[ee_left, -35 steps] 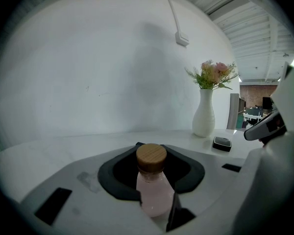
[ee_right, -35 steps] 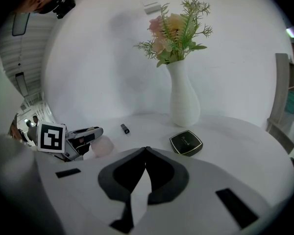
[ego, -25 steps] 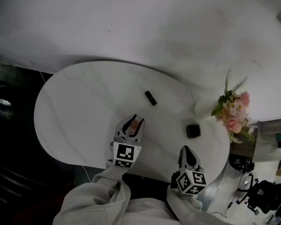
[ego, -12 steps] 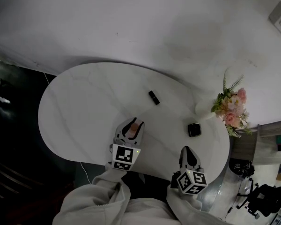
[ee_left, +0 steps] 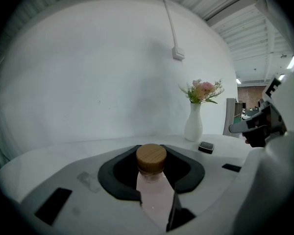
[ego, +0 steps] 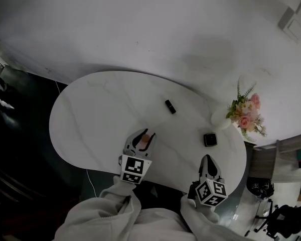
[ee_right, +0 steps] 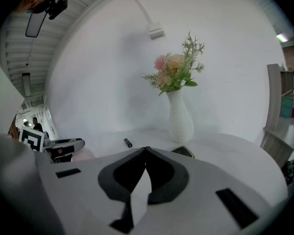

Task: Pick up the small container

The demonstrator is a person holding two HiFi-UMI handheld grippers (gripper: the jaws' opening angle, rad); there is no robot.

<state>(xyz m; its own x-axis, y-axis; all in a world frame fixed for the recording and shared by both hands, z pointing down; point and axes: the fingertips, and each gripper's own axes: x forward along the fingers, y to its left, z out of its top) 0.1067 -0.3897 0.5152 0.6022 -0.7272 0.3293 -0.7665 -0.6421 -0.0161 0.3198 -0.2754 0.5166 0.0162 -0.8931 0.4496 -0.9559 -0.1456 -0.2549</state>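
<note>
Jaws of left gripper (ee_left: 151, 166) on container (ee_left: 154, 189)

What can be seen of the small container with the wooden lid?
The small container is a little jar of pale pink, see-through material, closed by a round lid that looks like light wood. It looks upright, lid on top, and sits between the jaws of the left hand-held gripper, which press on its sides. Its base is hidden.
</note>
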